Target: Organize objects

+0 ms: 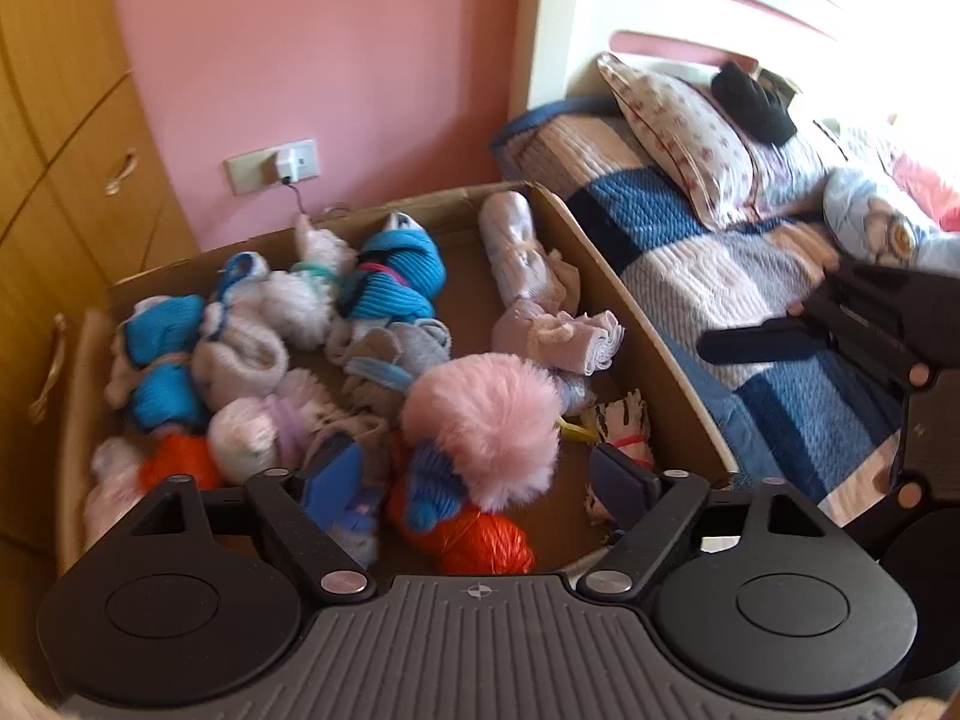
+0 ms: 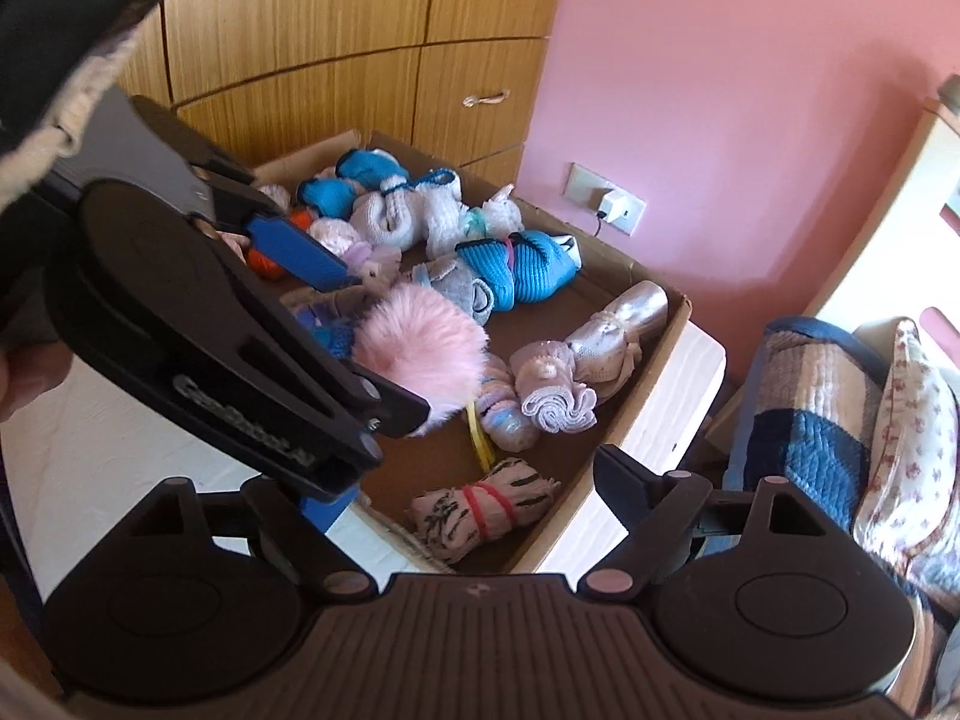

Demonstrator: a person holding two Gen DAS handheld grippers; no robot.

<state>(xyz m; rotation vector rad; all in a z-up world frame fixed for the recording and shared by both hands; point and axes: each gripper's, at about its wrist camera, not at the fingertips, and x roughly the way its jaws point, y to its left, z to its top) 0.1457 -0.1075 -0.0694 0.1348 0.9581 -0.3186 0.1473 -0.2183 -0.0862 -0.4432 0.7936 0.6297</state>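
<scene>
A cardboard box (image 1: 600, 258) holds several rolled socks and knit pieces in blue, white, lilac and orange. A fluffy pink pompom (image 1: 480, 426) on a blue knit piece lies near the box's front. My left gripper (image 1: 474, 480) hangs open over it, its pads apart from the fluff on both sides. In the right wrist view the left gripper (image 2: 375, 345) reaches into the box (image 2: 678, 312) beside the pompom (image 2: 420, 348). My right gripper (image 2: 474, 492) is open above a zebra-striped sock bundle (image 2: 486, 504) at the box's near corner and holds nothing.
A bed with a patchwork quilt (image 1: 690, 252) and a flowered pillow (image 1: 678, 132) lies right of the box. Behind the box are wooden wardrobe drawers (image 2: 330, 30) and a pink wall with a socket and charger (image 1: 282, 165). The box rests on a white top (image 2: 660, 420).
</scene>
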